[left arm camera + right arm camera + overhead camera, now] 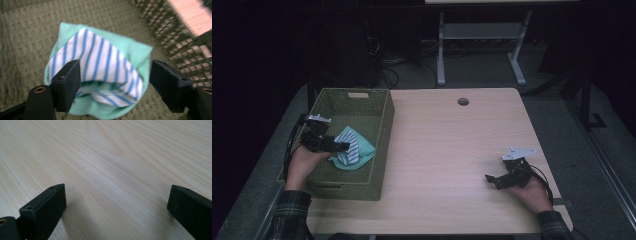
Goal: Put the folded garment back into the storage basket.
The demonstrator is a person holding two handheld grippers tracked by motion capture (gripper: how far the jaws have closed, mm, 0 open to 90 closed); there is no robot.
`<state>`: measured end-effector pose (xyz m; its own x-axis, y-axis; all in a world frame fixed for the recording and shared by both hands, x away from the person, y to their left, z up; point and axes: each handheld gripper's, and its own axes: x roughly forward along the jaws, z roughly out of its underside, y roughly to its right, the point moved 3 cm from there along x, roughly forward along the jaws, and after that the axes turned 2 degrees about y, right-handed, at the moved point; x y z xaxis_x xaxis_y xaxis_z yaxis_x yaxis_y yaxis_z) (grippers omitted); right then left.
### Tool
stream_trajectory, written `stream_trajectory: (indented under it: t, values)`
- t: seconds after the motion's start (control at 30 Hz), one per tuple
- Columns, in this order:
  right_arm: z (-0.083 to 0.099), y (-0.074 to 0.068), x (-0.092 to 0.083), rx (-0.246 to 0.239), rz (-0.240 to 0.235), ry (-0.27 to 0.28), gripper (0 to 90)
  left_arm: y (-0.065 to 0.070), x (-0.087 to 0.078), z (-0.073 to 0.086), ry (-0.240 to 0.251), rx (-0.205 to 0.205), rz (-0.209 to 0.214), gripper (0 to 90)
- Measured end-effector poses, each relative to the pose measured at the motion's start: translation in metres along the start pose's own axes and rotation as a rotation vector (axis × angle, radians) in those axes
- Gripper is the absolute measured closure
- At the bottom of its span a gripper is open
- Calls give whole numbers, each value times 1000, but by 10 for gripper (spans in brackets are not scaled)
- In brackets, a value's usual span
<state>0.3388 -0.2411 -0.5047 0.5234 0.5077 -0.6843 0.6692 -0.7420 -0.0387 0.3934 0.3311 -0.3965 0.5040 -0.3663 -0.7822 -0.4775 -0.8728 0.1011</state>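
Releasing the striped cloth [100, 75] into the basket [382, 145] at the tabletop's [452, 150] left edge, my left tongs [113, 82] stand spread; right tongs [115, 207] rest spread, idle, near the right edge.

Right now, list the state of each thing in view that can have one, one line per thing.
Folded mint-green cloth with blue-and-white stripes: lying in the basket, between the left jaws, not pinched.
Olive-green woven basket: upright on the table, holding the cloth.
Left gripper: open, inside the basket.
Right gripper: open, nothing between the jaws, low over the light wooden table.
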Motion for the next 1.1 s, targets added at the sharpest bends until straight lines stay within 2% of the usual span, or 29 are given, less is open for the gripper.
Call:
stream_trajectory:
  t: [0.1, 0.2, 0.6, 0.83, 0.9, 1.1]
  values:
    - [0, 0, 0, 4, 2, 1, 18, 7, -3, -6, 15, -1, 8, 171]
    - [0, 0, 0, 6, 3, 1, 18, 15, -7, -11, 19, 17, 12, 138]
    - [0, 0, -1, 5, 7, 0, 18, 52, -12, -29, 76, 54, 65, 138]
    - [0, 0, -1, 5, 8, 0, 18, 79, -13, -42, 140, 86, 100, 142]
    - [0, 0, -1, 5, 8, 0, 18, 88, -11, -47, 144, 104, 103, 142]
    - [0, 0, 0, 5, 8, 0, 18, 117, -4, -58, 166, 133, 150, 142]
